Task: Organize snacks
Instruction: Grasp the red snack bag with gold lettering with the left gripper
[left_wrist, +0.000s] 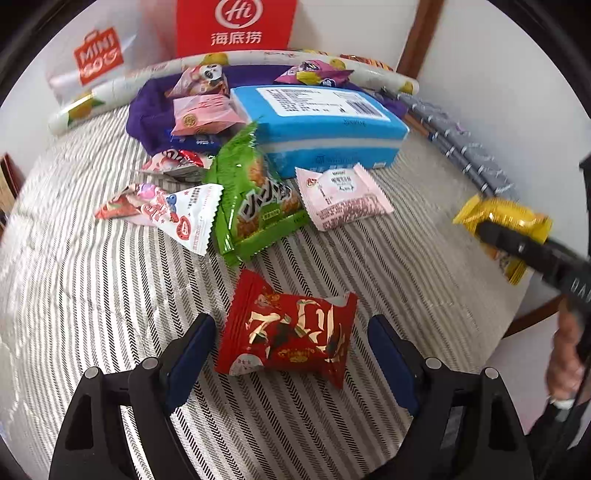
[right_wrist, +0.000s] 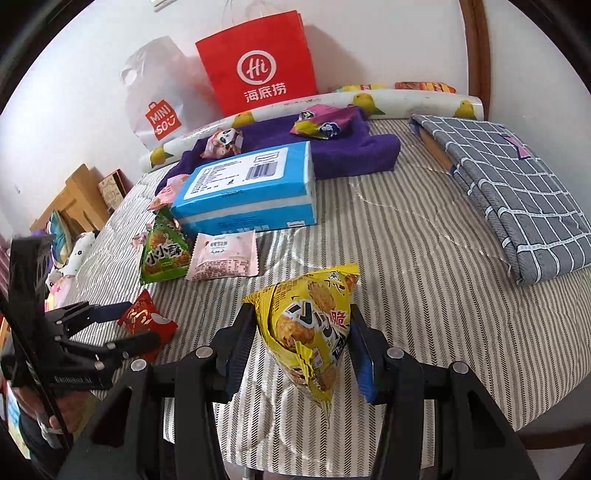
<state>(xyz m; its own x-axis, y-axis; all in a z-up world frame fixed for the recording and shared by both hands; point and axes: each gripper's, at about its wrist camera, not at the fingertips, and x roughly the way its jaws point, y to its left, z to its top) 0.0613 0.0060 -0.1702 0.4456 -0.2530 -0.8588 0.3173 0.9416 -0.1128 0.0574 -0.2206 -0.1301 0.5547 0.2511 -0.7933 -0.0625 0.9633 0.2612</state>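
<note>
My left gripper (left_wrist: 291, 332) is open, its fingers on either side of a red snack packet (left_wrist: 286, 332) lying on the striped cloth; it also shows in the right wrist view (right_wrist: 146, 317). My right gripper (right_wrist: 303, 332) is shut on a yellow snack bag (right_wrist: 314, 325), held above the cloth; the bag shows at the right of the left wrist view (left_wrist: 506, 218). A green snack bag (left_wrist: 255, 199), a pink packet (left_wrist: 343, 195) and a white-red packet (left_wrist: 166, 214) lie beyond the red one.
A blue tissue pack (left_wrist: 325, 122) sits behind the snacks, partly on a purple towel (right_wrist: 354, 147) with more small packets. A red paper bag (right_wrist: 258, 62) and white plastic bag (right_wrist: 159, 107) stand at the wall. A folded grey checked cloth (right_wrist: 509, 184) lies right.
</note>
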